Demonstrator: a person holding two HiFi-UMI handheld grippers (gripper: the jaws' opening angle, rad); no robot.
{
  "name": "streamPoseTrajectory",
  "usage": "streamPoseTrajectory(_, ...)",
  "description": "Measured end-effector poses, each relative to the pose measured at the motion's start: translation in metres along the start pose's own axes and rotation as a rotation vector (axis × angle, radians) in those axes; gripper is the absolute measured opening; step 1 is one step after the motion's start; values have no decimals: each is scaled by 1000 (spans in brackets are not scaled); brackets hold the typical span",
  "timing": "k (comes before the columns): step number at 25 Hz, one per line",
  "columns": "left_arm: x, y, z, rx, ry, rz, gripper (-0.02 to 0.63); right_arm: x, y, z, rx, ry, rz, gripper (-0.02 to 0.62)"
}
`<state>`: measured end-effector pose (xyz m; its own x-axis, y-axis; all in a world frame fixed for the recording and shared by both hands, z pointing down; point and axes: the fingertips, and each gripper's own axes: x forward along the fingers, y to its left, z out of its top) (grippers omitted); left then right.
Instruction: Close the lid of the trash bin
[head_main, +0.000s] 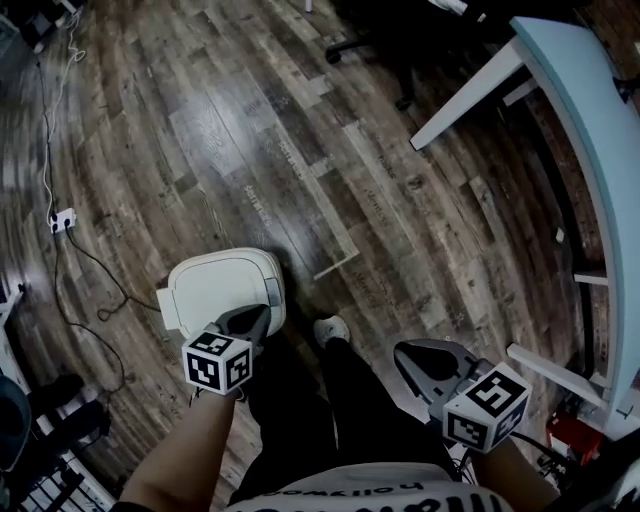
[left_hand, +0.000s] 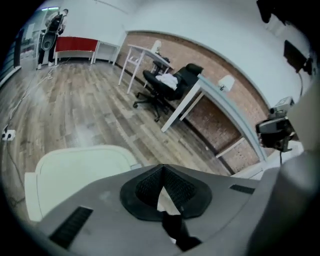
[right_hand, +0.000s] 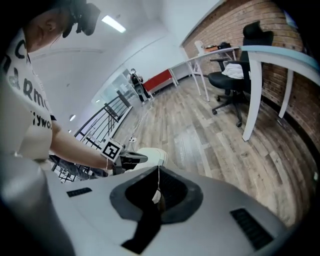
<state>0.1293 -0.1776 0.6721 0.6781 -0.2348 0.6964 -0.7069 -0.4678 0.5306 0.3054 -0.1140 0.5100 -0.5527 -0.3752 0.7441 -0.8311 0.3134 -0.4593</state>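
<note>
Looking down on a cream trash bin (head_main: 222, 290) that is standing on the wooden floor (head_main: 300, 150), just ahead of the person's shoe (head_main: 331, 328). Seeing its lid (left_hand: 75, 172) lying flat on the body, with no gap showing around the rim.

Holding the left gripper (head_main: 262, 316) at the near right corner of that lid, the tips reaching over its edge; not possible to tell whether touching it or only hovering just above. Pressing both jaws together at the tips, with nothing between them. In the left gripper view, finding the lid ahead of the jaws and to their left, lower than the tips.

Holding the right gripper (head_main: 406, 352) well apart from the bin, on the other side of the person's leg and over bare floor. Closing its jaws tip to tip also, and gripping nothing. In the right gripper view, looking across at the bin with the left gripper beside it.

Standing farther off: a white table (head_main: 590, 130) at the right, an office chair (left_hand: 167, 85) beside it, and a cable (head_main: 50, 130) running along the floor at the left.
</note>
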Motion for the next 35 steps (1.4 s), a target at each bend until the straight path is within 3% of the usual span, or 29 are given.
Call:
streamPoseTrajectory(6,-128,-84,106,90,-268,-215,6,-4,78,98,-121,-139,87,11)
streamPoseTrajectory(9,-203,-83,140,152,-410,-202,6,-9,124,146,-200,-263,94,11)
streamPoseTrajectory(16,-346,-56,164,143,-573,-161,6,-20,224,209,-293,-457,106,11)
streamPoseTrajectory(20,-395,-44,171,180,-635,-174,6,-13,278,212,-320,-517,159,11)
streamPoseTrajectory(25,-430,-53,174,235,-678,-239,6,-10,305,203,-295,-581,98,11)
streamPoseTrajectory(28,-443,-62,171,276,-704,-252,6,-12,313,189,-265,-570,94,11)
streamPoseTrajectory(32,-450,-71,154,325,-756,-203,6,-22,317,168,-278,-546,125,11)
streamPoseTrajectory(35,-448,-78,136,311,-757,-161,6,-35,312,155,-265,-549,115,11)
